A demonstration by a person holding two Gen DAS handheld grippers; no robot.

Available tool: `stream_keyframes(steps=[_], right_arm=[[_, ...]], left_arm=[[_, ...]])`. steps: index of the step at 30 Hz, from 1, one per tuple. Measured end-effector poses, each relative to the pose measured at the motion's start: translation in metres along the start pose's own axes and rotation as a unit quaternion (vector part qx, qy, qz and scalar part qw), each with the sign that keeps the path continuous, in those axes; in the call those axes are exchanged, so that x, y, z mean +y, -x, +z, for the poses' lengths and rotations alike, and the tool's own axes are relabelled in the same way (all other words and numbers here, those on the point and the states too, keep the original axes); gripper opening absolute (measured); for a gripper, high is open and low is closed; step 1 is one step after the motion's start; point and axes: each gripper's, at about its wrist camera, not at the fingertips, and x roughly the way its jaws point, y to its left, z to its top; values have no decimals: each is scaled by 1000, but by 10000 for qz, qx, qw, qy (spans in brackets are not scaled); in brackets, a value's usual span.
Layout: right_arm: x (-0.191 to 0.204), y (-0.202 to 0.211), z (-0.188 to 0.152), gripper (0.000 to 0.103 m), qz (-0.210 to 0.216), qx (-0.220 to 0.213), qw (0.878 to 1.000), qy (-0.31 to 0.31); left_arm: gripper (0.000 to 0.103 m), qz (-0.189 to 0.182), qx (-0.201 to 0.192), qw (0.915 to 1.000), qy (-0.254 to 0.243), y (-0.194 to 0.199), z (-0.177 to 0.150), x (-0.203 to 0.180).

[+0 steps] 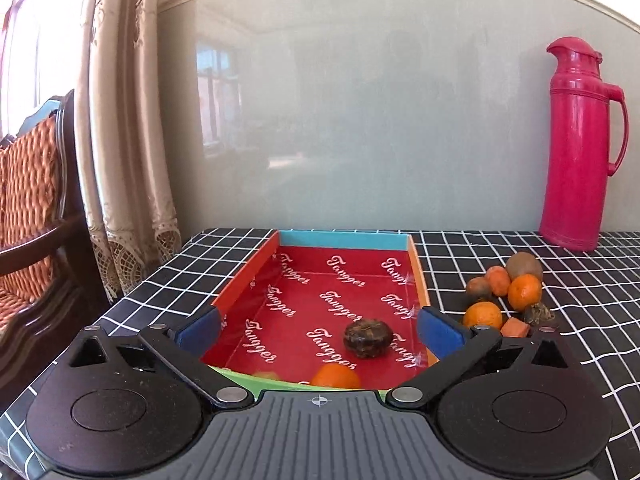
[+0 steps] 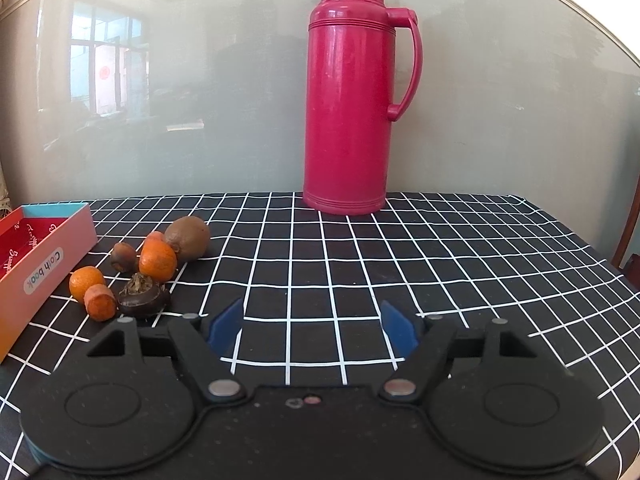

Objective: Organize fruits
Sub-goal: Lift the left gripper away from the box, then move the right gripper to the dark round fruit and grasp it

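A shallow box (image 1: 244, 276) with a red printed lining lies on the checked tablecloth. Inside it rest a dark brown round fruit (image 1: 367, 338) and an orange (image 1: 335, 376) near the front wall. My left gripper (image 1: 320, 330) stands open over the box's near end, its blue fingers spread wide, nothing pressed between them. A pile of fruit sits right of the box: oranges (image 2: 158, 261), a kiwi (image 2: 188, 237), a dark fruit (image 2: 142, 300) and a carrot piece (image 2: 100, 302). My right gripper (image 2: 312, 330) is open above bare cloth, to the right of the pile.
A tall pink thermos jug (image 2: 348, 96) stands at the back against a glossy grey wall panel. The box's side (image 2: 44, 272) reaches into the right wrist view at left. A curtain (image 1: 124, 140) and a wooden chair (image 1: 36, 208) stand off the table's left edge.
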Motion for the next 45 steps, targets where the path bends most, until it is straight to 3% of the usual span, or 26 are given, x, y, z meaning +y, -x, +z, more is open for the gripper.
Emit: stream_keyframes(steps=[15,22,26,45], right_arm=[[3,0,0,77,75,7,10000,20],[13,-4,0,77,150,24,9998,113],[22,-7,1,77,214,28,9996,165],[85,-30,3,71,721,130,9945,749]], left_arm=[[103,351,263,9989,172,-4,-2,0],[103,540,94,9984,162,2,-2,3],[103,377,135,9988,285,3,-2,14],[103,646,265,9962,518,-2,-10,52]])
